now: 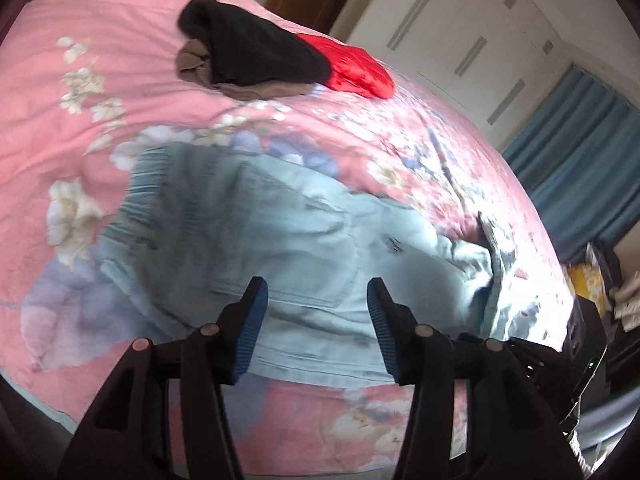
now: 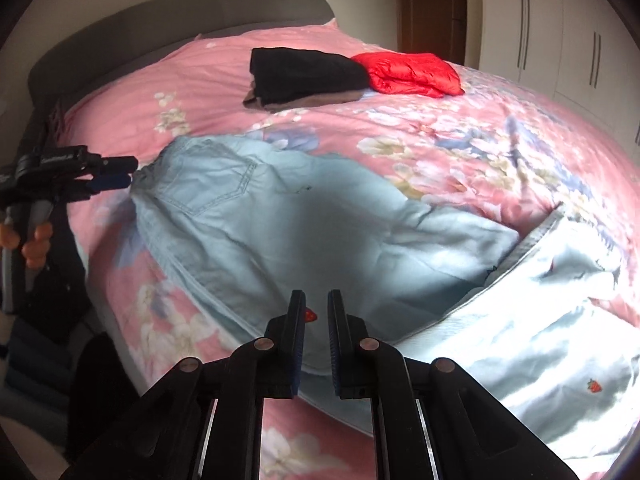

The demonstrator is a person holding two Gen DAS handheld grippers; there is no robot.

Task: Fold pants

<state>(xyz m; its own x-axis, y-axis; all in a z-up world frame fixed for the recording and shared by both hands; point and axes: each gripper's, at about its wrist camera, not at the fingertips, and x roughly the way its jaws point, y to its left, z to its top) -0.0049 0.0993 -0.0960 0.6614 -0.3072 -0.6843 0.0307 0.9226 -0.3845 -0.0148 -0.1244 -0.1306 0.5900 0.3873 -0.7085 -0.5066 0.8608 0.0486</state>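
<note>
Pale blue pants (image 1: 280, 232) lie spread on the pink floral bedspread (image 1: 100, 80), elastic waistband to the left and a back pocket facing up. In the right wrist view the pants (image 2: 280, 208) have their legs doubled back at the lower right, with small strawberry marks on them. My left gripper (image 1: 316, 284) hovers over the seat of the pants, jaws open and empty. From the right wrist view the left gripper (image 2: 131, 172) sits just off the waistband's left corner. My right gripper (image 2: 317, 300) hangs over the near edge of the pants, jaws almost together with nothing between them.
Folded black and brown clothes (image 2: 304, 72) and a red padded jacket (image 2: 412, 68) lie further up the bed. A grey headboard (image 2: 180, 12) curves behind. White wardrobe doors (image 2: 560, 32) and a blue curtain (image 1: 580, 152) stand to the right. A person's hand (image 2: 36, 240) holds the left tool.
</note>
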